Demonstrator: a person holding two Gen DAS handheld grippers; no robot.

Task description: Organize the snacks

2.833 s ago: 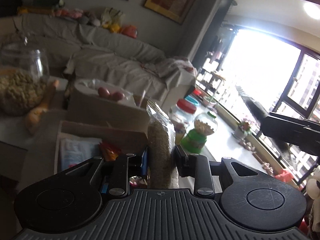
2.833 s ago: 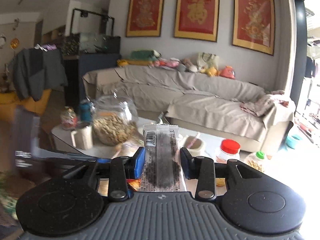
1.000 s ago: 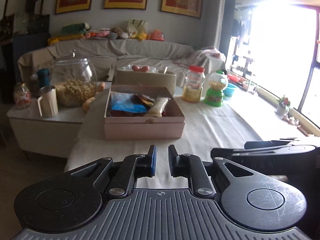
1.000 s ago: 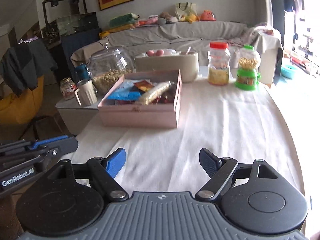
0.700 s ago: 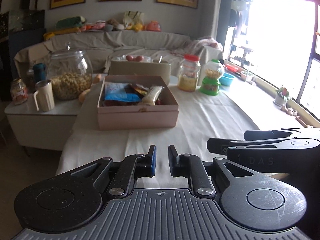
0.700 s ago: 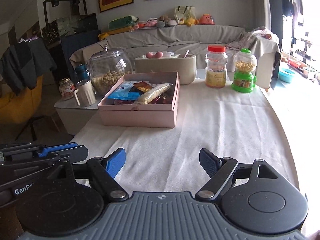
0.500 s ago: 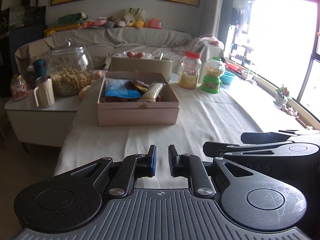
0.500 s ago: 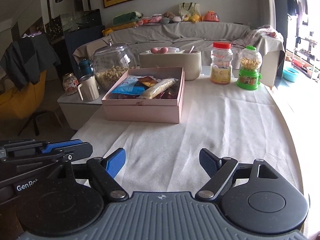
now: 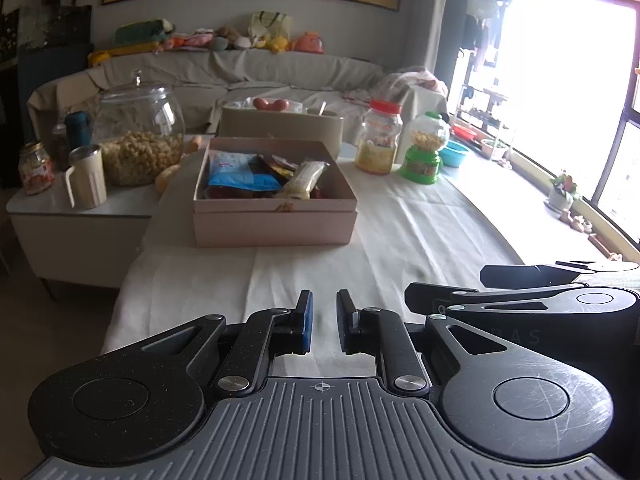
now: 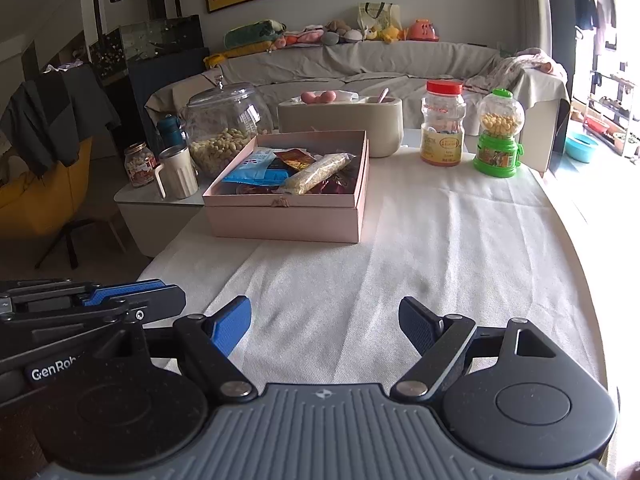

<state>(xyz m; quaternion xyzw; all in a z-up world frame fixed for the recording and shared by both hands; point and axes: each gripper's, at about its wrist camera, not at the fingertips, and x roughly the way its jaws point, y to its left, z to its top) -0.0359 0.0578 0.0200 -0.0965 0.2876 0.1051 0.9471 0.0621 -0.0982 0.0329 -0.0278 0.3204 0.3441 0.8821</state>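
snacks [image 10: 316, 168] fill pink box [image 10: 288, 220] on white-clothed table [image 10: 440, 248] before sofa [image 10: 380, 64].

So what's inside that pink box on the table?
The pink box holds snack packets: a blue packet, a dark red-and-gold packet, and a long clear pack of pale grains lying across them. Reddish wrappers show beneath; whatever lies under those is covered.
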